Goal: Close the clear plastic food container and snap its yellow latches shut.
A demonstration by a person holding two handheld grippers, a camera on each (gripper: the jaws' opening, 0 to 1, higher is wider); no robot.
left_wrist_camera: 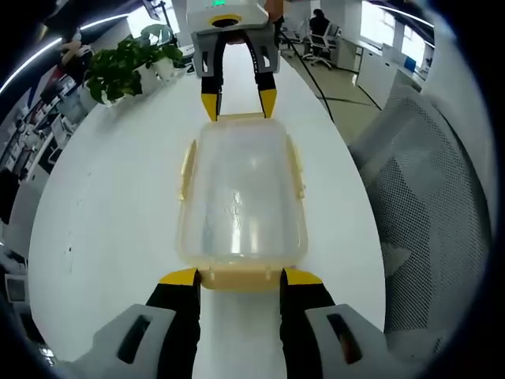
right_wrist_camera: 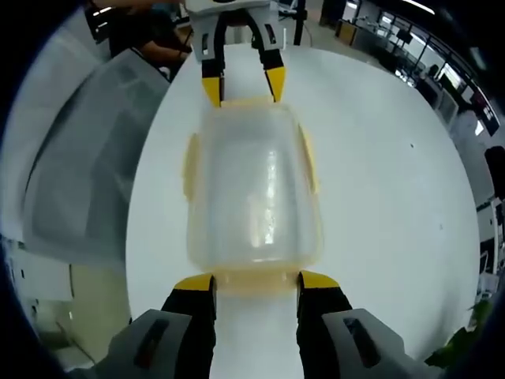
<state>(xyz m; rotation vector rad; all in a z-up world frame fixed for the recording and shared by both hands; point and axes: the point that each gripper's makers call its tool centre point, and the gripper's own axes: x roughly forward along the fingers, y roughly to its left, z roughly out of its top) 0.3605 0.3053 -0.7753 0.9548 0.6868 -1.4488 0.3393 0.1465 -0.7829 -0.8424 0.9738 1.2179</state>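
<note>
While tools flank it, container (left_wrist_camera: 241, 197) sits lidded.

Clear container (left_wrist_camera: 241, 193), yellow latches (left_wrist_camera: 187, 170), white table (left_wrist_camera: 118, 197), yellow-tipped black claws (left_wrist_camera: 241, 278)

White table (left_wrist_camera: 118, 205) — potted plants (left_wrist_camera: 130, 63) at its far edge, mesh chair (left_wrist_camera: 430, 181) beside.

White desk (left_wrist_camera: 110, 205), long, rounded edges, glossy surface. Potted green plant (left_wrist_camera: 126, 63) in white pot near desk's far left edge in left gripper view. Grey mesh office chair (left_wrist_camera: 426, 181) just beside desk's right edge; same chair (right_wrist_camera: 87, 166) at desk's left edge in right gripper view. Open-plan office beyond: more desks, swivel chairs (left_wrist_camera: 319, 47), seated person (left_wrist_camera: 319, 22) far back. Bright windows (left_wrist_camera: 379, 20) upper right. Ceiling strip lights (right_wrist_camera: 418, 6) overhead. Pale floor.
</note>
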